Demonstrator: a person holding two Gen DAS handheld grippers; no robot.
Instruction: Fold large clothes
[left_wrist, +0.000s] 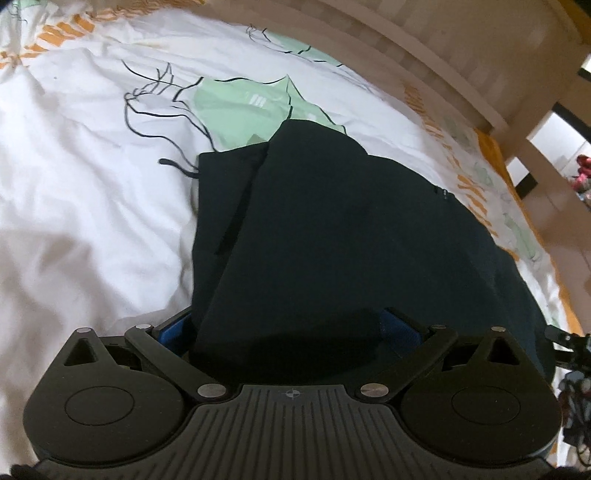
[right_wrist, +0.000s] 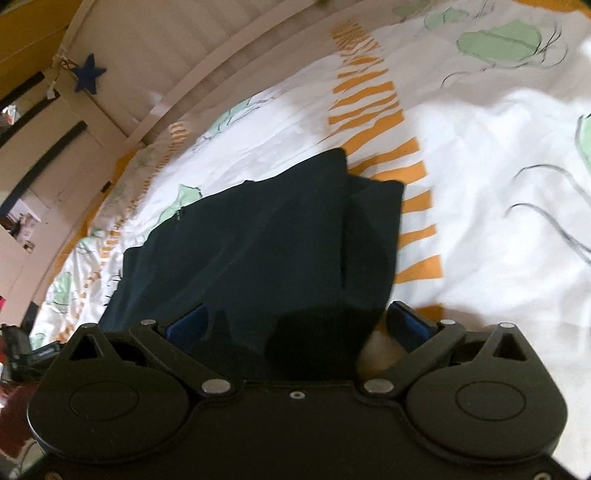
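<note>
A large dark navy garment (left_wrist: 332, 229) lies folded in layers on the bed, with a drawstring at its far left. Its near edge drapes between the blue-padded fingers of my left gripper (left_wrist: 288, 332), whose jaws stand wide apart around the cloth. In the right wrist view the same garment (right_wrist: 280, 236) runs from the bed into my right gripper (right_wrist: 295, 325). The cloth covers the space between its spread fingers, so the grip itself is hidden in both views.
The bed has a white duvet (left_wrist: 85, 177) printed with green shapes, black lines and orange stripes (right_wrist: 373, 99). A pale wooden bed frame (left_wrist: 443, 74) runs along the far side. A blue star (right_wrist: 88, 74) hangs on the frame. The other gripper shows at the right edge (left_wrist: 565, 343).
</note>
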